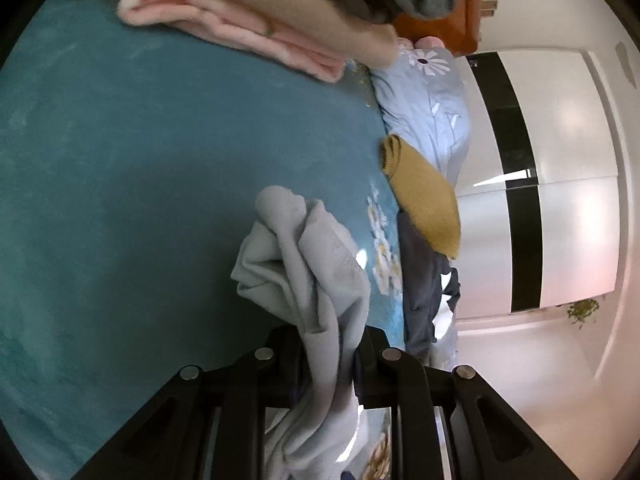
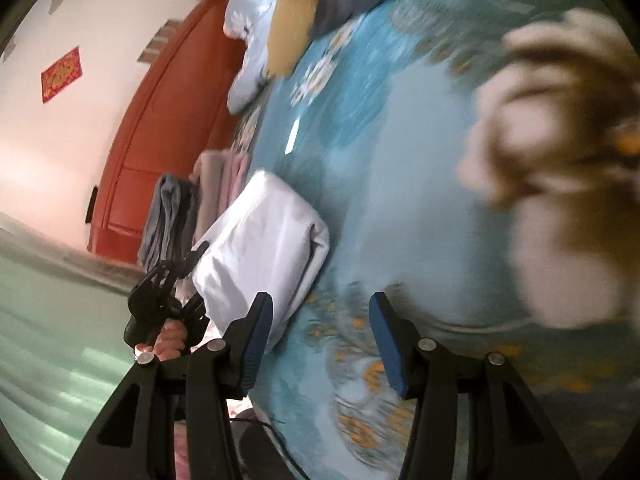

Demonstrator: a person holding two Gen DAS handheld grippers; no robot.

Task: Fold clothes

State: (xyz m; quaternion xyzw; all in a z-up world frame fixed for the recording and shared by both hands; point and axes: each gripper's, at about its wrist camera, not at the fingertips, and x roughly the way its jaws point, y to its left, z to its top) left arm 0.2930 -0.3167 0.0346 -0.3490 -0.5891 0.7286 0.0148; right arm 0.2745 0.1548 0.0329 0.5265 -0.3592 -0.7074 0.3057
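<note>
My left gripper (image 1: 326, 354) is shut on a pale grey-blue garment (image 1: 304, 264), which bunches between its black fingers and hangs over the teal bedspread (image 1: 140, 160). In the right wrist view the same garment (image 2: 264, 240) looks folded and lies at the bed's edge, with the left gripper (image 2: 192, 280) at its side. My right gripper (image 2: 320, 344) is open and empty, its blue pads (image 2: 256, 344) spread just above the bedspread (image 2: 400, 180), next to the garment.
A stack of folded clothes, pink (image 1: 240, 32), tan and grey, lies on the bed. A mustard sweater (image 1: 424, 196), a navy garment (image 1: 424, 292) and a light blue floral quilt (image 1: 428, 100) sit along the bed's edge. A red-brown door (image 2: 160, 120) stands beyond.
</note>
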